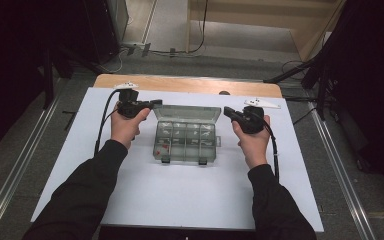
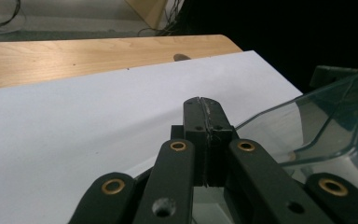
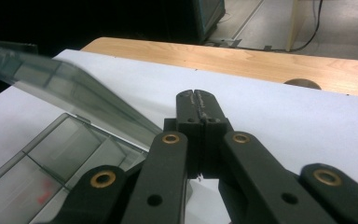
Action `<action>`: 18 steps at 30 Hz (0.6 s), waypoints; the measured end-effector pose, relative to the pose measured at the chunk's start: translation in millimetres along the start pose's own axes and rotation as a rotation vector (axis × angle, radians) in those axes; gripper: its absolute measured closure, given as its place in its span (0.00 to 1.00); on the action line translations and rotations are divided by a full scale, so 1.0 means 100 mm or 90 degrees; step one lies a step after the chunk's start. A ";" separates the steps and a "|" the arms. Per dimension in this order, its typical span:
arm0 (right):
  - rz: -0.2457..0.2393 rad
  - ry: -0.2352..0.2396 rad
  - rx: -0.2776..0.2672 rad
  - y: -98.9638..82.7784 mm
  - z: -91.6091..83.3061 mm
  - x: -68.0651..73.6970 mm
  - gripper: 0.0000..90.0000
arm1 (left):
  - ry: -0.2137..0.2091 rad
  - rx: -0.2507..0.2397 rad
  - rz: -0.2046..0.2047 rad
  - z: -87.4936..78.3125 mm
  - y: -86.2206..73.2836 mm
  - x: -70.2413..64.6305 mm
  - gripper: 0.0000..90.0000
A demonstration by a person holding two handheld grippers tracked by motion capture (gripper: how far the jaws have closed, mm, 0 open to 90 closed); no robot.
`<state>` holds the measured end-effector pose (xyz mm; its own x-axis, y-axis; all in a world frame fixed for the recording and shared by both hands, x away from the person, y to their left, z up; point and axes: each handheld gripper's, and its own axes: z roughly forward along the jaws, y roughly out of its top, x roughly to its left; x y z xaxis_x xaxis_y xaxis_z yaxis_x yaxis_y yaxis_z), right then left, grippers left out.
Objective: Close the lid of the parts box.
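Now both grippers, left gripper and right gripper, jaws pressed together empty, are flanking the open compartment box, long axis running left-right between them.

Compartment box: clear, grey-tinted plastic with a see-through lid, small red pieces in the lower left compartment. Left gripper and right gripper: black throughout, brass-coloured rivets at the jaw links, pale grey plate on top. Table: light wood, covered by a plain white sheet; sleeves black.
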<state>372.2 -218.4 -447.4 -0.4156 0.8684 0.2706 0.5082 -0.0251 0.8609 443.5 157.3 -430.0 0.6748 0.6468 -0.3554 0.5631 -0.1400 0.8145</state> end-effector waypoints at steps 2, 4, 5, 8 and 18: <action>-0.007 -0.003 -0.004 0.00 -0.01 0.02 1.00 | -0.001 -0.001 0.000 -0.03 -0.02 -0.01 1.00; -0.011 -0.002 -0.004 -0.01 -0.02 0.06 1.00 | -0.002 0.000 0.006 -0.05 -0.04 -0.03 1.00; -0.013 -0.001 -0.002 -0.01 -0.03 0.08 1.00 | -0.002 0.000 0.012 -0.07 -0.05 -0.04 1.00; -0.023 0.008 -0.006 -0.02 -0.05 0.14 1.00 | -0.008 0.000 0.019 -0.10 -0.08 -0.08 1.00; -0.026 0.021 -0.005 -0.09 -0.08 0.27 1.00 | -0.015 -0.002 0.051 -0.22 -0.17 -0.24 1.00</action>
<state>350.2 -199.2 -444.2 -0.4609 0.8517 0.2493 0.4848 0.0064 0.8746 407.6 161.0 -425.0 0.7290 0.6157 -0.2992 0.5046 -0.1880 0.8426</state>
